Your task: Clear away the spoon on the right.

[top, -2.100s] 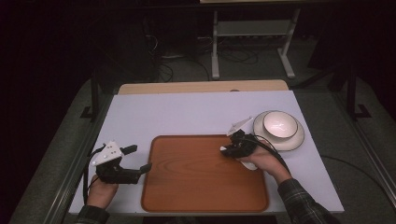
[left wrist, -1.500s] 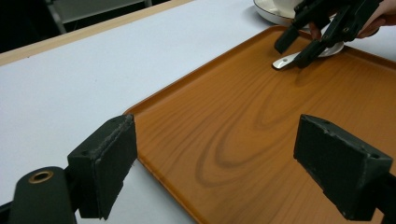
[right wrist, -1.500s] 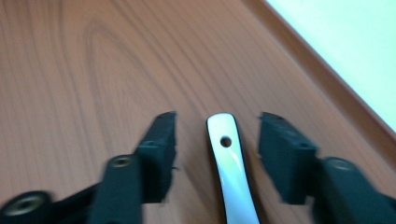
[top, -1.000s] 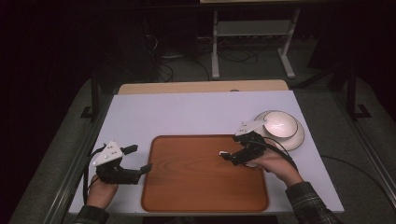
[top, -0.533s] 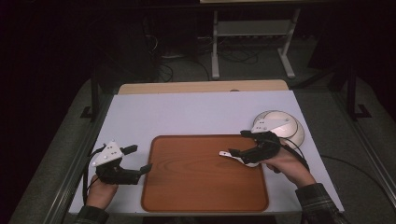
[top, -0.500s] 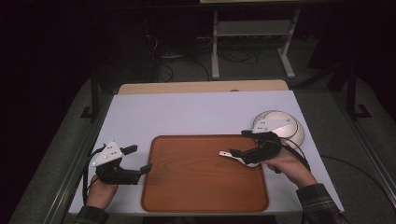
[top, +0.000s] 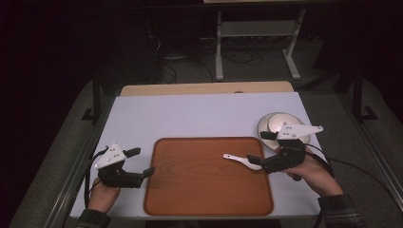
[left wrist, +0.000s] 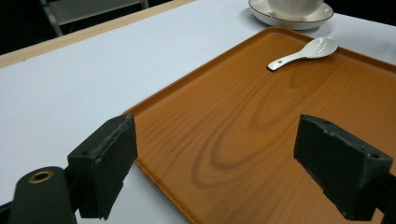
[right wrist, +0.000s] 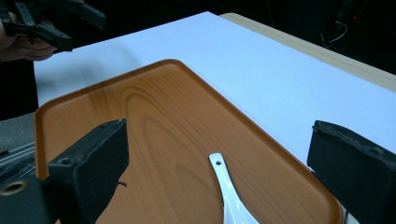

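A white ceramic spoon (top: 242, 160) lies on the right part of a brown wooden tray (top: 199, 185), handle pointing left. My right gripper (top: 259, 147) hovers just right of it. Its jaws have just been opening and stand open; the spoon (right wrist: 229, 191) rests on the tray (right wrist: 140, 116) below the gap, untouched by either pad. My left gripper (top: 142, 162) stays open at the tray's left edge with nothing in it. From there the spoon (left wrist: 306, 50) lies far across the tray (left wrist: 243, 130).
A white bowl on a saucer (top: 272, 124) stands on the white tabletop (top: 199, 114) just right of the tray, behind my right gripper. The saucer (left wrist: 292, 11) sits beyond the tray's far corner. A wooden strip (top: 204, 89) borders the table's back edge.
My right gripper let go of the spoon on the tray and drew back to the right and upward, jaws wider. The spoon stays put. The left gripper has not moved.
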Demonstrator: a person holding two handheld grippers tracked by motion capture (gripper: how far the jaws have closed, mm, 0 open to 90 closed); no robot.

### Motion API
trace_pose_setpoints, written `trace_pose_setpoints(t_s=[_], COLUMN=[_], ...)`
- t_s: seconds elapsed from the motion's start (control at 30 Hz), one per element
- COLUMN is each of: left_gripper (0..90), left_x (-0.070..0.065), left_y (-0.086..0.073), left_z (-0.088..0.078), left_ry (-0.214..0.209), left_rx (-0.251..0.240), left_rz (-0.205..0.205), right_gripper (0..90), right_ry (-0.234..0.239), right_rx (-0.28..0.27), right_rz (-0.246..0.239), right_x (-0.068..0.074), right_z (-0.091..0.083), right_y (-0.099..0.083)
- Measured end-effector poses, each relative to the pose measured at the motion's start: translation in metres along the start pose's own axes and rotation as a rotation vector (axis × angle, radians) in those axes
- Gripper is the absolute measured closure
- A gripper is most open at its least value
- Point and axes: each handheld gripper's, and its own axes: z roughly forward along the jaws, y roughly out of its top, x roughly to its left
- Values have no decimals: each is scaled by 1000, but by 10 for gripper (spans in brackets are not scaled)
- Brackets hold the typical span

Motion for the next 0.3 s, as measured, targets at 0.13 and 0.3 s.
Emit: trace_pose_setpoints(t_s=[0.13, 0.3], left_gripper=[129, 129], left_x=[0, 1], left_y=[0, 0], left_z=[1, 2], left_ry=[-3, -7], left_rx=[3, 5], left_rz=[1, -2], right_gripper=[46, 41], right_ry=[-2, 3], right_rx=[0, -10], right_rz=[-4, -7], right_x=[0, 2], right_z=[-2, 0], right_y=[-1, 0])
